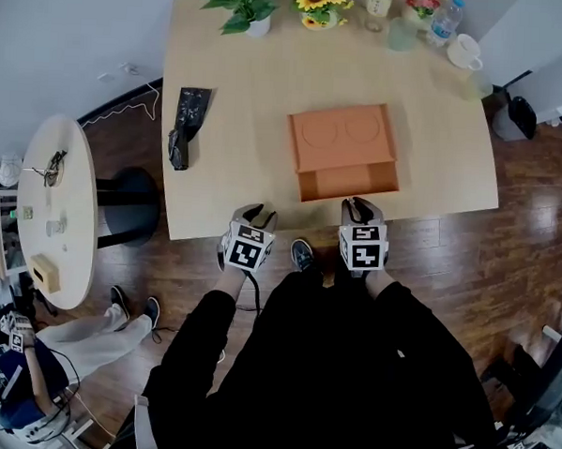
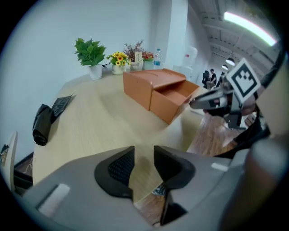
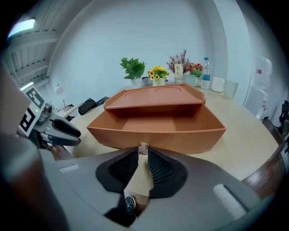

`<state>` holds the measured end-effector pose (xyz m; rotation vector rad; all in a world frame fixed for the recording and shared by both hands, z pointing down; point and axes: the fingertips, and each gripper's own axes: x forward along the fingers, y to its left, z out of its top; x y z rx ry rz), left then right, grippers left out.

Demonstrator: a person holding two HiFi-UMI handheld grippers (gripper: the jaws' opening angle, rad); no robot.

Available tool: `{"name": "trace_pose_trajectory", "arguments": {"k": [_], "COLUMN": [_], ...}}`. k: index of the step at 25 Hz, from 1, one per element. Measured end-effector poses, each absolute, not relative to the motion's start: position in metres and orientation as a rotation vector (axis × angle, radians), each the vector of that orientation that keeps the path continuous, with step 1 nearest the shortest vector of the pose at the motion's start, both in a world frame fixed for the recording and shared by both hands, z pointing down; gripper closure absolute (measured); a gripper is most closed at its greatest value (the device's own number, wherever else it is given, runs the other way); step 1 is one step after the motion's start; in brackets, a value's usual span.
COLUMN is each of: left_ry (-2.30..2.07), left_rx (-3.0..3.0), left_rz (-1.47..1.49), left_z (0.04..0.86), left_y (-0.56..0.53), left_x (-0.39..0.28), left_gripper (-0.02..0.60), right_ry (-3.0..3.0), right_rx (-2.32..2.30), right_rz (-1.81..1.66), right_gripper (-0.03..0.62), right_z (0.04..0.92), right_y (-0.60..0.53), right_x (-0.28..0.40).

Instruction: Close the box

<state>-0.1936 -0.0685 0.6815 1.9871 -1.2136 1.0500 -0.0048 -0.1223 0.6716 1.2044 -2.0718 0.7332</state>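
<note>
**Near edge of the table (image 1: pixel 231 94): box (image 1: pixel 342 138) with its drawer (image 1: pixel 351 182) pulled out**

Over that near edge, the left gripper (image 1: pixel 253 211) points across the tabletop. Its jaws stand apart with nothing between them, and it is clear of the box, off to the box's left. The right gripper (image 1: pixel 360 206) points straight at the drawer front, with its jaws pinched onto the small knob (image 3: pixel 143 148) there. The orange box sits at about the middle of the near edge. Its drawer is slid out toward the person, and the top has two round hollows.
</note>
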Motion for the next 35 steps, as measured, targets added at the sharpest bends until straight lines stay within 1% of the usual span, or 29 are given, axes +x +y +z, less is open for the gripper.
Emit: {"name": "trace_pose_trajectory", "arguments": {"k": [4, 7, 10, 14, 35], "left_ry": [-1.271, -1.272, -1.227, -1.186, -1.192], "left_rx": [2.017, 2.025, 1.971, 1.963, 1.964], "left_rz": [0.811, 0.763, 0.73, 0.787, 0.79], "left_z": [0.629, 0.608, 0.61, 0.621, 0.62], "left_y": [-0.129, -0.19, -0.226, -0.228, -0.229], "left_x": [-0.179, -0.164, -0.151, -0.145, -0.144], "left_gripper": [0.466, 0.466, 0.465, 0.463, 0.465], "right_ry": [-2.07, -2.073, -2.081, -2.089, -2.077], "right_rx": [1.205, 1.205, 1.192, 1.181, 1.171], "right_rz": [0.732, 0.742, 0.752, 0.774, 0.786], "right_gripper": [0.526, 0.526, 0.526, 0.526, 0.526], "right_z": [0.673, 0.673, 0.673, 0.672, 0.67], "right_y": [-0.126, -0.129, -0.131, -0.132, -0.191], "right_x": [-0.007, -0.008, -0.009, -0.011, -0.026]}}
